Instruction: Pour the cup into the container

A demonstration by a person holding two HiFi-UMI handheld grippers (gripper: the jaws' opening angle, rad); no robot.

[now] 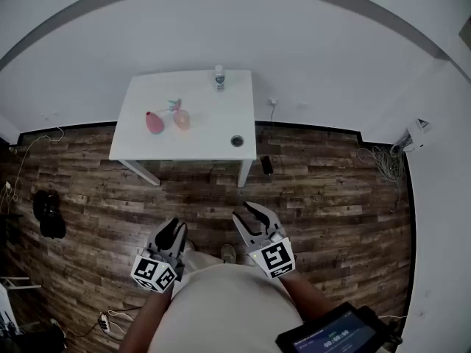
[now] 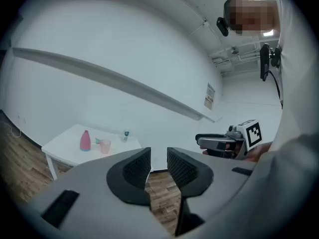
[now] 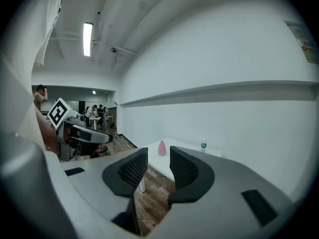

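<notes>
Standing: I am well back from the white table, on the wood-plank floor, with both tools held low in front of me.
Left gripper: my jaws are drawn close, with only a narrow slit between the ribbed pads. Nothing sits in the slit; floor planks show through it.
Right gripper: my jaws are closed as far as they go, leaving the same thin slit. It is empty.
Aim: in the head view both tools point forward toward the table, side by side and not touching.
Cup: translucent and pinkish, it stands upright on the left half of the table top. It is well apart from both grippers.
Pink container: bottle-shaped with a narrow top, it stands upright just beside the cup, on the cup's left in the head view.
Contents: I cannot tell whether the cup or the container holds anything.
Small bottle: it stands upright at the table's far edge by the wall, apart from the cup.
Dark round thing: it lies near the table's front right corner. I cannot tell what it is.
Black flat object: it lies on the floor just beside the table's right front leg.
Contact: neither tool touches anything on the table.
</notes>
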